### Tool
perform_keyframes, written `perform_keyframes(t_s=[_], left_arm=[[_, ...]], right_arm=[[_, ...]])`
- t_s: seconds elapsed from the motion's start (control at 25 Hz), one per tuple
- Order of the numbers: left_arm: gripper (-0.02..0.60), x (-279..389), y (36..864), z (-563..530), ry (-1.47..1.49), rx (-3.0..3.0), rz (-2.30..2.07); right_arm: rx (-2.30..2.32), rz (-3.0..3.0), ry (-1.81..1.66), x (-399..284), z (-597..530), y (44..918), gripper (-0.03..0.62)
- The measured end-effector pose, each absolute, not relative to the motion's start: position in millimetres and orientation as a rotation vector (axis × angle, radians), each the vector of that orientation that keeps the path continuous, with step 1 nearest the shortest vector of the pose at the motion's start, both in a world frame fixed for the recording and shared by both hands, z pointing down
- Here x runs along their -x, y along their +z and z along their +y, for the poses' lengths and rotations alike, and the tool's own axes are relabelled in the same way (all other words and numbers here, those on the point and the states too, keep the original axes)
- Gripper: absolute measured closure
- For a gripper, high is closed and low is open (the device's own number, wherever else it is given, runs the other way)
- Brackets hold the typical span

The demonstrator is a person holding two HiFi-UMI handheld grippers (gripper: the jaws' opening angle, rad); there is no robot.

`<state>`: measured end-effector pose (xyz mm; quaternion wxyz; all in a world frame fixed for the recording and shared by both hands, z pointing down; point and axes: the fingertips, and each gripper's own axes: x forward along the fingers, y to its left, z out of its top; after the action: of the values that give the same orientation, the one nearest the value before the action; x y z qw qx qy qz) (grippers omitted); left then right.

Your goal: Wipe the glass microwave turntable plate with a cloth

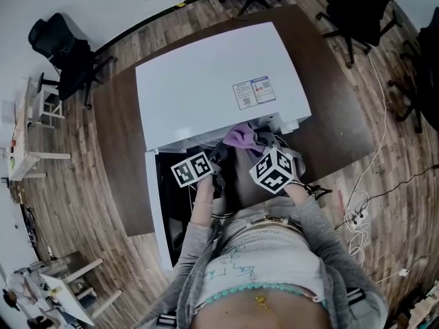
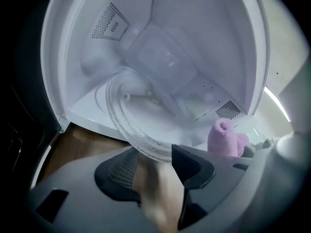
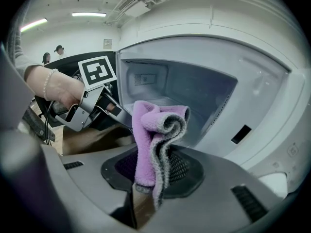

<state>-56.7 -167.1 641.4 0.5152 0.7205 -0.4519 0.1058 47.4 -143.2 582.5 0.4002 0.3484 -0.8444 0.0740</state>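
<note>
The glass turntable plate [image 2: 141,110] lies inside the open white microwave [image 1: 212,81], and its ribbed near rim reaches out towards the door opening. My left gripper [image 2: 155,166] stands open, with that rim between its spread jaws and neither pad pressing on it. My right gripper [image 3: 153,178] is shut on a folded purple cloth [image 3: 150,140] with a grey underside, held upright just in front of the cavity. The cloth [image 2: 224,139] also shows to the right of the plate in the left gripper view. From the head view both grippers sit at the microwave's mouth, with the cloth [image 1: 240,137] between them.
The microwave stands on a dark brown table [image 1: 329,115], and its door [image 1: 164,204] hangs open at the left beside my left arm. Office chairs [image 1: 65,50] stand around the table. Cables and a power strip [image 1: 357,214] lie on the wooden floor at the right.
</note>
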Motion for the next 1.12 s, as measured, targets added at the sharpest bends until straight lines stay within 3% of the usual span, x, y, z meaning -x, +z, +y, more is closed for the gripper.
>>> perform_keyframes(t_s=[0.56, 0.84, 1.12], left_arm=[[0.374, 54.4, 626.8, -133.2, 0.399, -1.916, -1.055], [0.551, 48.3, 603.8, -131.9, 0.361, -2.069, -1.058], [0.571, 41.4, 585.1, -131.6, 0.327, -2.153, -1.065]], right_arm=[[-0.883, -2.16, 0.195, -36.1, -143.5, 579.2, 0.48], [-0.863, -2.169, 0.213, -31.9, -139.0, 579.9, 0.48], [-0.837, -2.175, 0.207, -28.8, -134.1, 577.6, 0.48]])
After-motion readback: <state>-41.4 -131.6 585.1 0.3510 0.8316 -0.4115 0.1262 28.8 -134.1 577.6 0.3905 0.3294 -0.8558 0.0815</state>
